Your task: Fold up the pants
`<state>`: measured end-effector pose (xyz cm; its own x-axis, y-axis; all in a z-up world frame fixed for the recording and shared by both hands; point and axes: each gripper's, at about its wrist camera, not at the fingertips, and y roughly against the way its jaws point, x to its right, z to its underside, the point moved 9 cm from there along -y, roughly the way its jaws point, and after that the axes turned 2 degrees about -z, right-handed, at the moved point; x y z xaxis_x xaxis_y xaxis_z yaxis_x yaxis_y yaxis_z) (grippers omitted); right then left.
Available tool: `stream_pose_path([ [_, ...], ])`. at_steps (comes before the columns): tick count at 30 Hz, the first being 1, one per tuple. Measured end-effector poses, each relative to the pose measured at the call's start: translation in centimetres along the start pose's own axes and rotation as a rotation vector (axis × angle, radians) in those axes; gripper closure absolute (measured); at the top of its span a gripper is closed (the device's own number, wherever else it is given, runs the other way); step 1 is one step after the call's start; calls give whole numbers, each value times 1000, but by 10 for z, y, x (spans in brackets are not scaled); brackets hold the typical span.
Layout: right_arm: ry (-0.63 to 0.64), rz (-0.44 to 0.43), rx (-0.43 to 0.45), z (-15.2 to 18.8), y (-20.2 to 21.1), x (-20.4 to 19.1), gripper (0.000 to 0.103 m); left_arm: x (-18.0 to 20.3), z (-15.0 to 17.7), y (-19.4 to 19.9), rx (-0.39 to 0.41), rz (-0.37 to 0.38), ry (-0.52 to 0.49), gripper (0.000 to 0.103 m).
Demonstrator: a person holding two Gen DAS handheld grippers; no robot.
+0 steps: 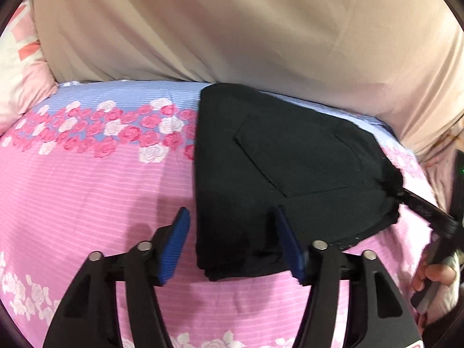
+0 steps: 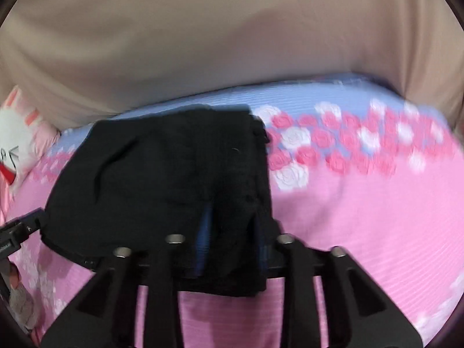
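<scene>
— Pants (image 1: pixel 278 168): we're seeing one black pair, lying folded on the pink floral bedsheet (image 1: pixel 95 191).
— We're holding two grippers: left gripper (image 1: pixel 233 243) spread wide, straddling the near corner; right gripper (image 2: pixel 232 237) clamping the fabric's edge.

Both wrist views look low and close across the pink floral bed (image 1: pixel 101 191), sharing the folded black pants (image 1: pixel 290 156) (image 2: pixel 162 174) from opposite sides.

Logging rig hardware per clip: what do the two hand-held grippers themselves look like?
Both are matte black plastic linkages with silver round pivot pins. The left hand-held gripper carries blue ribbed finger pads; the right hand-held gripper shows blue pads too, mostly hidden.
</scene>
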<state>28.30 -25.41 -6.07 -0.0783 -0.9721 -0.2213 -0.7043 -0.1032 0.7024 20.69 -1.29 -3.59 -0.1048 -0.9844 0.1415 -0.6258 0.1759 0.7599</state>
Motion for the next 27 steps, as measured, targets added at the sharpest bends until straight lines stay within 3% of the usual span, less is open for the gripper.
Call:
stream_pose_path([
  [4,0,-48,110,-22,43,-26,64,0,0,-1,18,-54,-27,44],
  [6,42,-39,99,-21,38,-34,65,0,1,-2,25,-76,-36,42],
  [9,67,72,-15,-2,-9,-16,66,-1,0,-3,33,-95,-46,39],
  [14,13,12,70,-12,19,-24,65,-2,0,-2,52,-136,-70,38],
  [18,79,102,-14,5,-8,-17,64,0,0,-1,60,-146,-81,37],
  [24,31,54,71,3,21,-26,63,-2,0,0,64,-160,-79,36],
  [27,20,70,89,8,31,-23,63,-2,0,1,75,-179,-89,34],
])
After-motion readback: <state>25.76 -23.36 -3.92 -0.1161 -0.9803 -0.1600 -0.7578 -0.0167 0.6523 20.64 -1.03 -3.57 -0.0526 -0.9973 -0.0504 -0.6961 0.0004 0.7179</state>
